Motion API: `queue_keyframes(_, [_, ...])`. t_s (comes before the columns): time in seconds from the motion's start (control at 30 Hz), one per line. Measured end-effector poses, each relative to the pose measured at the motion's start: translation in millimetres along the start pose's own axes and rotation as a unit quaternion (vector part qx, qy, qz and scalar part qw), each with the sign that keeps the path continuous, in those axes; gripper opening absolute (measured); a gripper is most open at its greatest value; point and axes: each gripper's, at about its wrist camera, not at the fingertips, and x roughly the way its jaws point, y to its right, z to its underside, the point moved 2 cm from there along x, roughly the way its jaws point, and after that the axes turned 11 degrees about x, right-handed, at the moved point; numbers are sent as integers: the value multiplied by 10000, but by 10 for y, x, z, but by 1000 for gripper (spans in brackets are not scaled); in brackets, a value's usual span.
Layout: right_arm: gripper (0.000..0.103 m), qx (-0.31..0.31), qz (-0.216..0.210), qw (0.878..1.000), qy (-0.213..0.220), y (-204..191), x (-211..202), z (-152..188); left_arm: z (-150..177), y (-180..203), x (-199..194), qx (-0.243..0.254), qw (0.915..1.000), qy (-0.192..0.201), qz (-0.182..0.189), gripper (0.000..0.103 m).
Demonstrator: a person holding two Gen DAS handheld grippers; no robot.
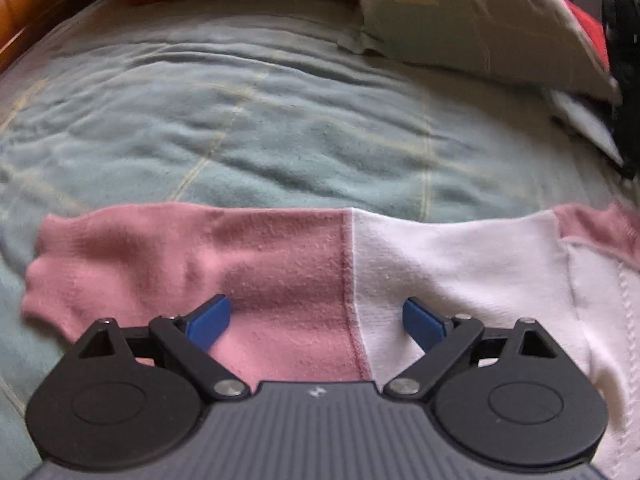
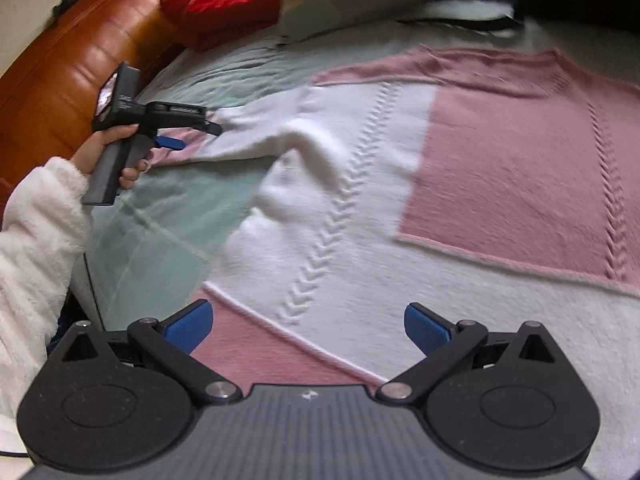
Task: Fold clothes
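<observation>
Knitwear covers most of the bed: a soft pink-and-white colour-block knitted sweater (image 2: 360, 184) with raised cable stitching lies spread flat on the pale green quilted blanket (image 1: 240, 128), body open and one sleeve (image 1: 192, 264) stretched out sideways. The left gripper (image 1: 316, 320) hovers over that sleeve near the seam where pink meets white, its blue-padded fingers (image 1: 210, 320) spread wide and holding nothing. The right gripper (image 2: 308, 326) hangs over the sweater's lower body, its fingers equally spread and empty. A hand in a fluffy white sleeve (image 2: 36, 232) carries the left tool. The fabric looks light, limp and stretchy, so it should drape and sag rather than keep a crease; a pinch on a seam, cuff or hem edge would likely hold better than a bite into the loose middle, and both layers need catching together.
</observation>
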Motion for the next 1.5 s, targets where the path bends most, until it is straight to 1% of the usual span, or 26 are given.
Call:
queue_keyframes(0.1, [103,-5,-26,10000,12,-42,-16,11,43,-44,-98,-7,9998,30,-217,93])
queue_keyframes(0.13, [103,-4,-15,10000,20,-45,-25,18,45,27,-137,25,9999,86,-128,93])
queue_keyframes(0.17, [103,4,1,10000,34,-43,-37,26,26,263,-181,122,9993,222,285,93])
queue_keyframes(0.2, [103,24,26,10000,56,-35,-55,36,26,488,-207,207,9967,319,713,93])
queue_keyframes(0.23, [103,46,45,10000,74,-26,-69,46,47,693,-217,268,9928,367,1105,93])
queue_keyframes(0.3, [103,105,55,9999,92,1,-90,73,99,1100,-224,409,9814,437,1824,93])
queue_keyframes(0.37, [103,198,40,9997,110,61,-128,98,188,1469,-146,635,9729,377,2190,93])
queue_keyframes(0.4, [103,238,33,9996,118,97,-151,109,238,1578,-89,726,9715,336,2230,93])
queue_keyframes(0.43, [103,273,39,9995,128,128,-167,118,286,1659,-23,783,9712,281,2234,93])
queue_keyframes(0.5, [103,328,50,9993,148,188,-194,141,386,1693,107,773,9741,151,2122,93])
queue_keyframes(0.57, [103,408,50,9990,180,261,-223,163,501,1634,55,790,9749,175,2076,91])
queue_keyframes(0.87, [103,856,-88,9961,201,549,-240,275,987,1388,-182,870,9784,276,1856,93])
queue_keyframes(0.9, [103,908,-103,9956,200,577,-237,287,951,1423,-221,896,9792,280,1797,93])
queue_keyframes(0.97, [103,913,-133,9955,226,570,-247,308,822,1537,-279,1003,9776,515,1777,93])
queue_keyframes(1.0, [103,883,-135,9957,249,548,-261,319,753,1588,-277,1000,9762,634,1818,95])
queue_keyframes(1.07, [103,835,-120,9960,297,509,-289,337,646,1657,-212,938,9730,718,1985,96])
queue_keyframes(1.1, [103,819,-110,9961,317,494,-303,347,602,1680,-158,908,9729,741,1994,96])
queue_keyframes(1.17, [103,822,-87,9960,349,483,-332,376,568,1658,30,866,9783,721,1740,96])
queue_keyframes(1.23, [103,825,-68,9959,359,487,-356,412,606,1539,175,887,9810,738,1560,93])
queue_keyframes(1.27, [103,827,-61,9959,361,495,-368,431,626,1480,206,874,9819,747,1507,93])
queue_keyframes(1.33, [103,836,-54,9958,359,529,-391,471,670,1378,95,783,9825,757,1510,93])
queue_keyframes(1.37, [103,853,-52,9957,348,547,-390,482,686,1365,17,798,9844,719,1394,93])
queue_keyframes(1.43, [103,929,-50,9951,347,575,-377,492,733,1387,-160,817,9891,638,1043,94])
queue_keyframes(1.47, [103,950,-76,9947,373,575,-377,494,761,1415,-249,866,9899,611,942,94])
queue_keyframes(1.5, [103,968,-112,9944,397,571,-378,497,801,1476,-338,992,9883,609,988,94])
